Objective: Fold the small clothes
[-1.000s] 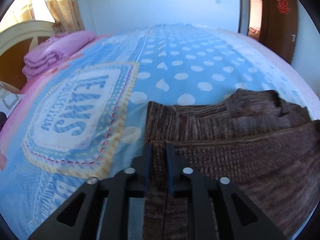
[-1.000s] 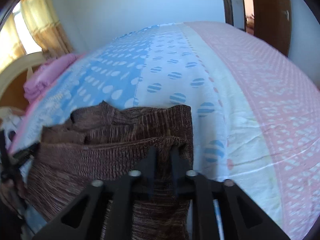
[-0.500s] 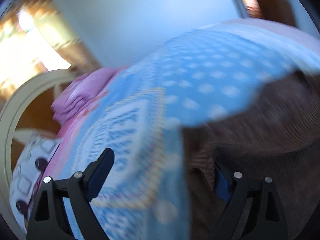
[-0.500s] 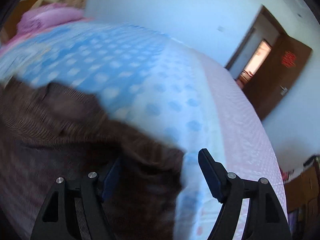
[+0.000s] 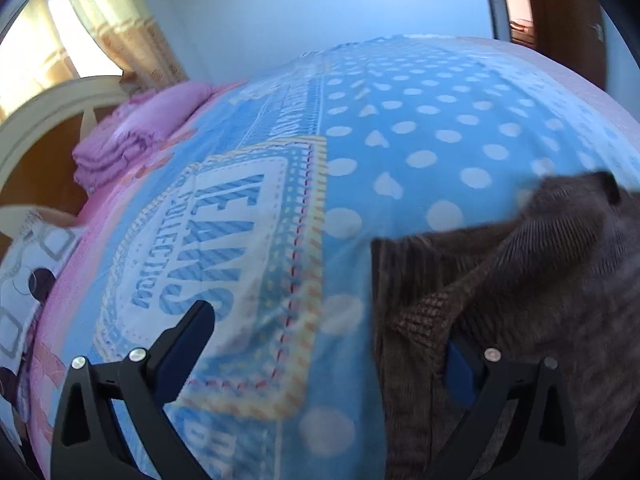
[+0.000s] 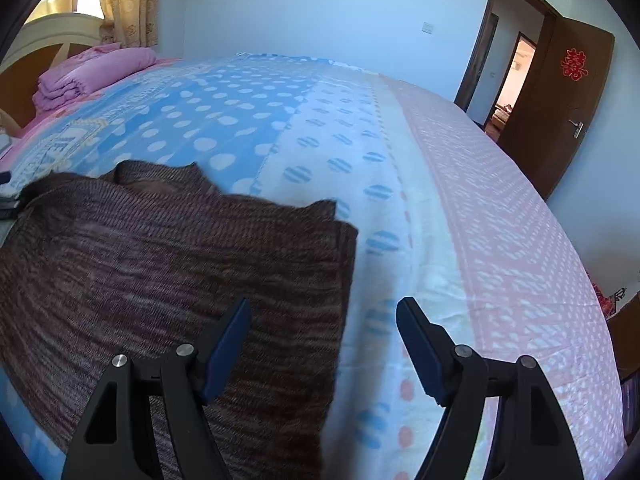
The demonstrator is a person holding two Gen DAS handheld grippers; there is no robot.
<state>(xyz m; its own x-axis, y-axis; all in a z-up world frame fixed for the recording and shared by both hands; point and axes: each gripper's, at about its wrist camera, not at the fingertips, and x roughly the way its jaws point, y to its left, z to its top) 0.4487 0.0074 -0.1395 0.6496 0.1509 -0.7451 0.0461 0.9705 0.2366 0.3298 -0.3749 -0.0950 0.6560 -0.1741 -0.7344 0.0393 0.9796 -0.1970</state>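
A brown knitted sweater (image 5: 540,280) lies folded on the bed, with a ribbed edge and a raised fold at its left side. My left gripper (image 5: 326,346) hovers over that left edge with its jaws opening. Mostly bedspread and the sweater's edge lie between them, and no pad presses on anything. Its right finger (image 5: 460,364) is partly hidden behind the fold. In the right wrist view the sweater (image 6: 180,260) fills the lower left. My right gripper (image 6: 324,308) stands open over the sweater's right edge without gripping it.
The bedspread (image 5: 400,120) is blue with white dots and turns pink at the right (image 6: 500,220). A folded pink blanket (image 5: 132,136) lies by the headboard (image 5: 48,120). A patterned cloth (image 5: 32,264) sits at the far left. A brown door (image 6: 576,92) stands open at the right.
Both grippers were shut on the sweater's near edge and have let it go, jaws now wide. The left view has swung left and the right view right. The sweater has settled flat.
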